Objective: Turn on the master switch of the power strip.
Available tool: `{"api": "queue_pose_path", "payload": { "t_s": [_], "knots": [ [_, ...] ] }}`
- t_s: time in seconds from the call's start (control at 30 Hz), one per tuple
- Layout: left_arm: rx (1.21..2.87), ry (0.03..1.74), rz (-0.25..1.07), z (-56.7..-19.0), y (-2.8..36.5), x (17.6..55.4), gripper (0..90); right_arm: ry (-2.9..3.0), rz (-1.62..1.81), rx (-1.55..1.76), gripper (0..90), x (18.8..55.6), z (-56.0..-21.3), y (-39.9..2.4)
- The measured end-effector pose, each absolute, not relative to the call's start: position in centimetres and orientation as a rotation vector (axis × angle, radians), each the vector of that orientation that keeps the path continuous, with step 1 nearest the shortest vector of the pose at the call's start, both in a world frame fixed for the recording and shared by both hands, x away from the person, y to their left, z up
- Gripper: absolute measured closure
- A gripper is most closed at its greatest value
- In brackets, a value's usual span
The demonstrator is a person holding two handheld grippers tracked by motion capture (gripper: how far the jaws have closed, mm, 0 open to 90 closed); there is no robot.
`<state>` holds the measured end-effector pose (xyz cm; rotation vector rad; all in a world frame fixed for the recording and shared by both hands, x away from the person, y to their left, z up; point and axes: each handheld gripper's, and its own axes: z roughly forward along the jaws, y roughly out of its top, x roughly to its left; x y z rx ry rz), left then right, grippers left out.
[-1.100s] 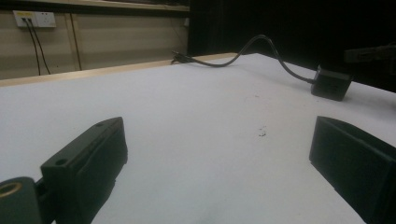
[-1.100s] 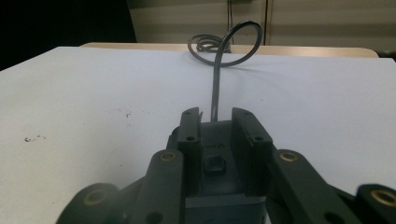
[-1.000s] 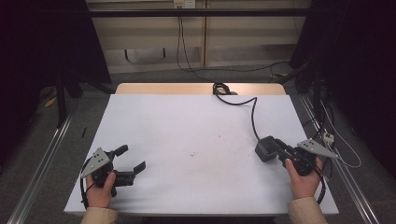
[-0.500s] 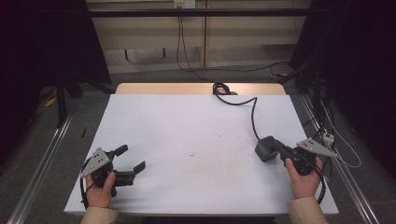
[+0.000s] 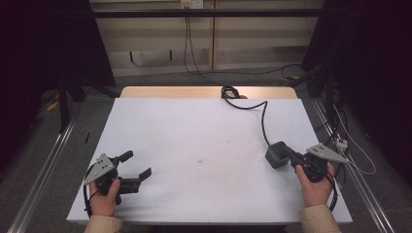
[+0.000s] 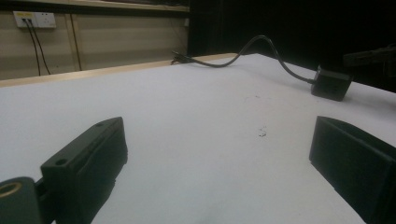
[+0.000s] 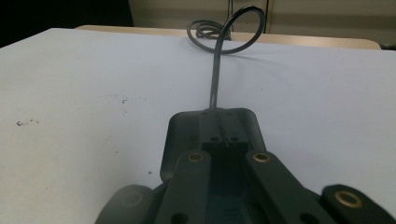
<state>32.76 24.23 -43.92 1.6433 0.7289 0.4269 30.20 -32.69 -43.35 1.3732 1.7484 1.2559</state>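
A black power adapter (image 5: 275,155) lies on the white table (image 5: 194,131) at the right, and its black cable (image 5: 264,121) runs back to a coil at the far edge. My right gripper (image 5: 290,157) is shut, its jaws lying together over the top of the adapter (image 7: 180,140). Whether they pinch any part of it I cannot tell. The cable (image 7: 215,79) leaves the adapter just beyond the tips of my right gripper (image 7: 223,137). My left gripper (image 5: 138,163) rests at the near left, open and with nothing between its jaws. From my left gripper (image 6: 219,154) the adapter (image 6: 330,84) lies far across the table.
The coiled end of the cable (image 5: 231,92) sits on a wooden strip along the table's far edge. Metal rails (image 5: 43,170) run along the floor on both sides. Loose wires (image 5: 350,150) hang off the right edge. A small dark speck (image 5: 201,159) marks the middle of the table.
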Motion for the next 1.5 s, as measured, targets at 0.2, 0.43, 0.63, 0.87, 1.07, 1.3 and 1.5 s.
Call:
{"api": "queue_pose_path", "payload": {
  "t_s": [0.2,0.43,0.63,0.87,1.07,1.3,1.5],
  "knots": [
    [1.642,0.729,0.426,-43.92,24.23,32.75,3.8,1.749,1.257,1.373,90.0,30.23,-43.38,-32.68],
    [1.642,0.729,0.426,-43.91,24.24,32.75,3.9,1.756,1.240,1.370,90.0,30.30,-43.50,-32.66],
    [1.643,0.728,0.424,-43.91,24.21,32.75,3.9,1.756,1.228,1.361,90.0,30.30,-43.53,-32.56],
    [1.646,0.724,0.425,-43.89,24.21,32.74,3.9,1.757,1.237,1.362,90.0,30.35,-43.60,-32.62],
    [1.646,0.724,0.426,-43.89,24.21,32.74,3.8,1.749,1.246,1.373,90.0,30.36,-43.68,-32.65],
    [1.644,0.724,0.426,-43.87,24.21,32.72,3.9,1.745,1.252,1.373,90.0,30.31,-43.80,-32.62],
    [1.643,0.726,0.425,-43.86,24.21,32.70,3.9,1.745,1.236,1.370,90.0,30.27,-43.77,-32.48]
  ]
}}
